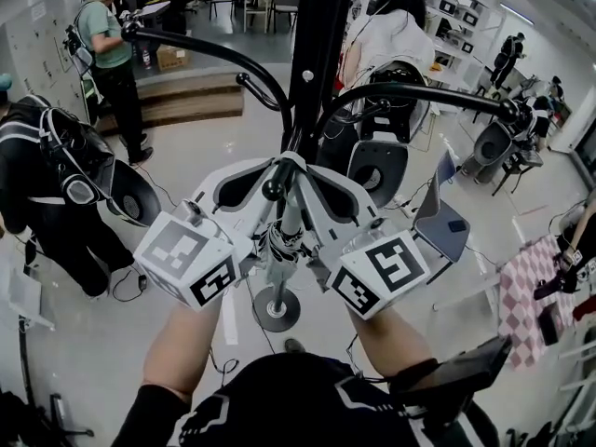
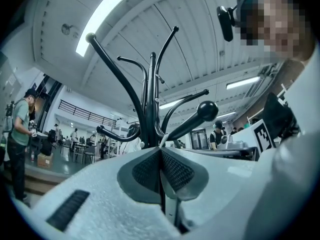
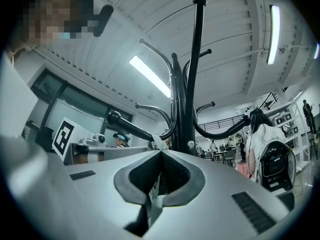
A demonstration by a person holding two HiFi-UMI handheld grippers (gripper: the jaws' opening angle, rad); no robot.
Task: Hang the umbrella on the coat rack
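The black rack [image 1: 312, 54] is standing straight in front of the person, and its arms are spreading out above both grippers. The left gripper [image 2: 161, 150] and the right gripper [image 3: 160, 155] are meeting tip to tip just before the pole. Each one is pressing its jaws fully together on a thin pale strip [image 2: 163, 140], which I am taking for the umbrella's strap. The folded umbrella [image 1: 279, 245] is hanging down between the two grippers, close to the pole and above the rack's foot. One low hook [image 1: 273, 191], ending in a round knob, is pointing toward the person just at the gripper tips. So the hanging step itself seems to be going on. Whether the strap is already passing over the knob, I cannot tell. Next, the strap is needing to slide behind the knob before both jaws are letting go.
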